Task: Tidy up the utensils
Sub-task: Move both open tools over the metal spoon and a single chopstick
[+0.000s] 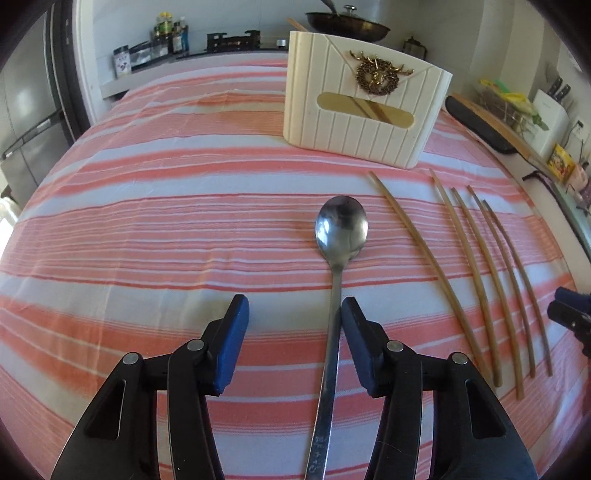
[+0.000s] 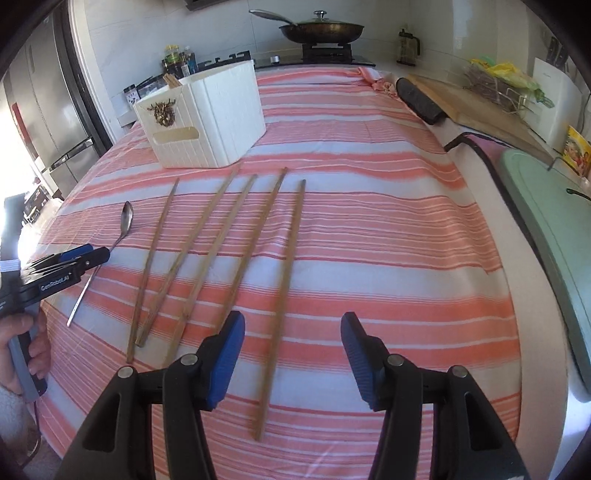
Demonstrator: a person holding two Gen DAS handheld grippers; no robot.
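Left gripper (image 1: 294,310) agape astride spoon (image 1: 340,236) handle, unclenched; off-centre closing risks flicking it toward tablecloth (image 1: 147,221) edge.

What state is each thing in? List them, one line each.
Spoon: flat on the cloth, handle between the left gripper jaws, not clamped.
Five chopsticks: loose on the cloth.
Right gripper: open over the rightmost chopstick.
Holder: upright, chopsticks inside.
Pan: lidded.
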